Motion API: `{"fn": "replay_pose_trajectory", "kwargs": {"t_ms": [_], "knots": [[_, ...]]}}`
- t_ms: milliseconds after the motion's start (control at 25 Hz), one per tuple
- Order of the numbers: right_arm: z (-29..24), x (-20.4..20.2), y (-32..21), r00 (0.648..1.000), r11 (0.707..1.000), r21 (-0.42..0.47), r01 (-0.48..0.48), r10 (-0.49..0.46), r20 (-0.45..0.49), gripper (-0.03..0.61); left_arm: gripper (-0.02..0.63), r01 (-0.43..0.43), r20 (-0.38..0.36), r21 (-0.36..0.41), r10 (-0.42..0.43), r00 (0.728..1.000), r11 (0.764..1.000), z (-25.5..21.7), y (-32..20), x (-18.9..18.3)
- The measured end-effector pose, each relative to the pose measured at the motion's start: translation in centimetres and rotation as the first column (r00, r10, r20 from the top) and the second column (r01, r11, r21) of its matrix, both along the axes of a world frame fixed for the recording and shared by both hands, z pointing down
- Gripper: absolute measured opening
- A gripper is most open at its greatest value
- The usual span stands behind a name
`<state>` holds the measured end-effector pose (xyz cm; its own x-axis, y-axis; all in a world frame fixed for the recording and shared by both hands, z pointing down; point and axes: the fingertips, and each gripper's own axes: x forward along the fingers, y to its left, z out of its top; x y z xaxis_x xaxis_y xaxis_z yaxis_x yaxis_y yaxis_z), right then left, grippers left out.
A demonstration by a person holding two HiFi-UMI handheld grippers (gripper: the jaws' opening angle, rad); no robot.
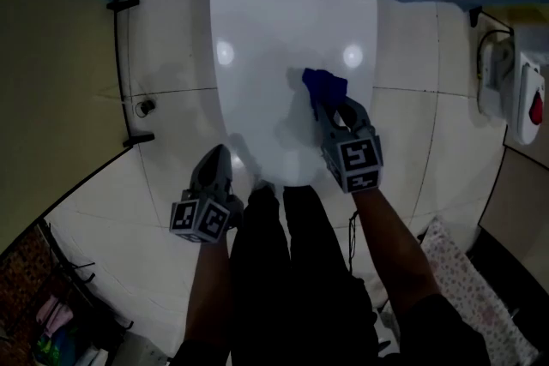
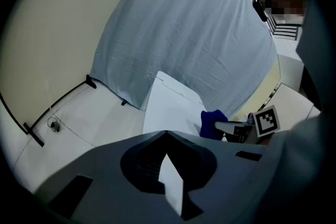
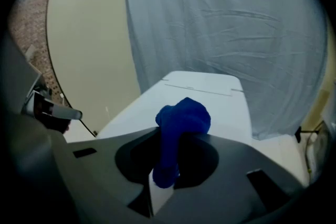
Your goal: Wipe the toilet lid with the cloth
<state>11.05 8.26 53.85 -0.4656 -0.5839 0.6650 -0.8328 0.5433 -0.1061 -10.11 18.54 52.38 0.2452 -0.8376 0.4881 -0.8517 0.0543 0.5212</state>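
Note:
The white toilet lid (image 1: 274,56) is closed and fills the top middle of the head view. A blue cloth (image 1: 323,87) rests on the lid's right half, and my right gripper (image 1: 330,110) is shut on it from the near side. In the right gripper view the blue cloth (image 3: 178,128) bulges out between the jaws above the toilet lid (image 3: 210,97). My left gripper (image 1: 216,160) hangs off the lid's near left edge, jaws together with nothing in them. The left gripper view shows the toilet lid (image 2: 170,107), the cloth (image 2: 212,123) and the right gripper (image 2: 231,127) to the right.
A pale tiled floor (image 1: 171,56) surrounds the toilet. A floor drain (image 1: 146,107) sits to the left. A white wall fixture with a red part (image 1: 523,99) is at the right. A blue-grey sheet (image 3: 226,23) hangs behind the toilet. The person's legs (image 1: 292,270) stand before the bowl.

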Motion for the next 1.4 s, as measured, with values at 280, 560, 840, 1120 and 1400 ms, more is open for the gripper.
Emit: {"fn": "replay_pose_trajectory", "kwargs": {"t_ms": [280, 560, 840, 1120, 1400], "knots": [[-2.1, -16.0, 4.3, 0.968, 0.985, -0.033, 0.168, -0.158, 0.197, 0.055, -0.008, -0.035, 0.011, -0.028, 0.035, 0.999, 0.999, -0.2, 2.2, -2.8], [4.9, -19.1, 6.7, 0.977, 0.962, -0.199, 0.189, -0.165, 0.134, 0.055, -0.008, -0.020, 0.009, -0.043, 0.020, 1.000, 0.999, 0.9, 3.0, -4.2], [7.4, -12.5, 6.8, 0.981, 0.961, -0.202, 0.189, -0.192, 0.007, 0.057, -0.008, -0.047, 0.001, -0.058, 0.047, 0.999, 0.997, 1.7, 2.9, -3.0], [7.2, -1.5, 6.0, 0.994, 0.986, -0.156, 0.057, -0.071, -0.085, 0.057, -0.008, -0.104, -0.018, -0.035, 0.104, 0.994, 0.994, 1.2, 0.7, 0.6], [7.1, 9.9, 6.6, 0.978, 0.987, -0.121, -0.102, 0.077, -0.193, 0.057, -0.008, -0.164, -0.019, -0.040, 0.163, 0.986, 0.986, 1.5, 0.1, 3.8]]}}
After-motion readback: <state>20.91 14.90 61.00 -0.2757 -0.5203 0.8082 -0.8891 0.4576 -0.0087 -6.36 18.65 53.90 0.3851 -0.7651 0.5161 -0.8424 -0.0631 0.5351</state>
